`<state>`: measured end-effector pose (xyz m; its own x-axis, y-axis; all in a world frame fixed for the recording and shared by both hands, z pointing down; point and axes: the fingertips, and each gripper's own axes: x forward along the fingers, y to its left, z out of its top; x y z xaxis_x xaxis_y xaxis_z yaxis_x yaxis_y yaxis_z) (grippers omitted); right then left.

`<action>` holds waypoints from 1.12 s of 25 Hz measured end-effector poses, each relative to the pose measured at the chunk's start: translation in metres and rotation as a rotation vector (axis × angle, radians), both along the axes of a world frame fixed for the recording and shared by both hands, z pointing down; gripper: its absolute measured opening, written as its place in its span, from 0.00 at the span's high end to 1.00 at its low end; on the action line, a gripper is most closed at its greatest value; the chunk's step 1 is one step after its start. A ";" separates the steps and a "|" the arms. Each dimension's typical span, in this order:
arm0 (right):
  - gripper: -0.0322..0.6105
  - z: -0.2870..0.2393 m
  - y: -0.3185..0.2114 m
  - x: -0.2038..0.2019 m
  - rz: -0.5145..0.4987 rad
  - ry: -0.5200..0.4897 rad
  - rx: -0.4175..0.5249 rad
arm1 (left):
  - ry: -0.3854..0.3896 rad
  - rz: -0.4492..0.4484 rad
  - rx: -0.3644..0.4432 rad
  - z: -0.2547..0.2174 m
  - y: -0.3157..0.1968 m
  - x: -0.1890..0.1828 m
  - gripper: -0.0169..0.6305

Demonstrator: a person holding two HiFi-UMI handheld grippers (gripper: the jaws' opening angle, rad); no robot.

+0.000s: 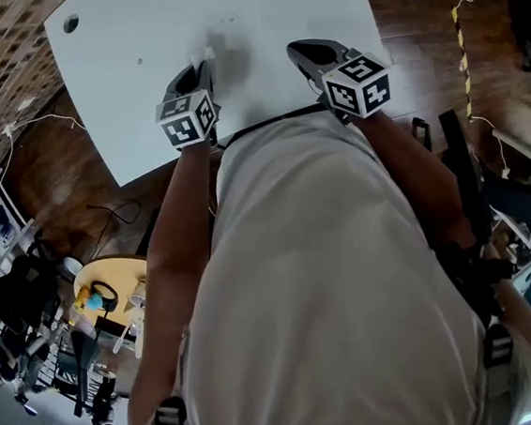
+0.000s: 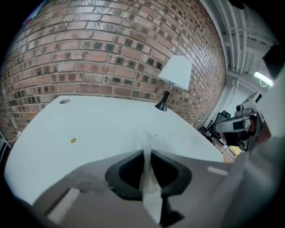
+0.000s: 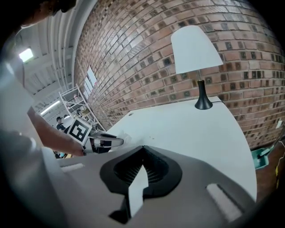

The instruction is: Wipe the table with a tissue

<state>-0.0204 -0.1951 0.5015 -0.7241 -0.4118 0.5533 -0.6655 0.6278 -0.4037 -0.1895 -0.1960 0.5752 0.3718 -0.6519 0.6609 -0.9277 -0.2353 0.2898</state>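
Observation:
The white table (image 1: 144,40) fills the top of the head view. My left gripper (image 1: 202,70) reaches over its near part, shut on a white tissue (image 1: 205,55) that sticks out past the fingertips and lies against the table top. In the left gripper view the tissue (image 2: 148,141) runs as a thin strip between the closed jaws of the left gripper (image 2: 147,152). My right gripper (image 1: 301,50) hovers to the right of it, over the table. Its jaws meet at the tip with nothing between them in the right gripper view (image 3: 143,147), where the left gripper (image 3: 107,141) shows at the left.
A lamp with a white shade (image 2: 175,72) (image 3: 196,48) stands at the table's far edge before a brick wall. A round hole (image 1: 70,24) marks the table's far left corner. A small yellow speck (image 2: 73,140) lies on the top. Cables and clutter cover the floor (image 1: 86,301) at the left.

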 end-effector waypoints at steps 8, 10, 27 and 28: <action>0.94 0.004 -0.015 0.030 0.018 -0.040 -0.032 | -0.080 0.004 -0.037 0.001 -0.042 0.018 0.91; 0.94 0.005 -0.018 0.037 0.022 -0.051 -0.039 | -0.121 -0.003 -0.055 0.004 -0.055 0.019 0.91; 0.94 0.015 -0.033 0.087 0.096 -0.082 -0.078 | -0.466 -0.008 -0.028 0.034 -0.097 0.033 0.91; 0.94 0.014 -0.032 0.088 0.093 -0.084 -0.076 | -0.490 0.008 -0.024 0.034 -0.095 0.038 0.91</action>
<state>0.0679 -0.2276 0.5160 -0.7297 -0.4382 0.5249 -0.6813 0.5303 -0.5045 -0.1517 -0.2911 0.6095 0.0184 -0.6327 0.7742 -0.9545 -0.2417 -0.1748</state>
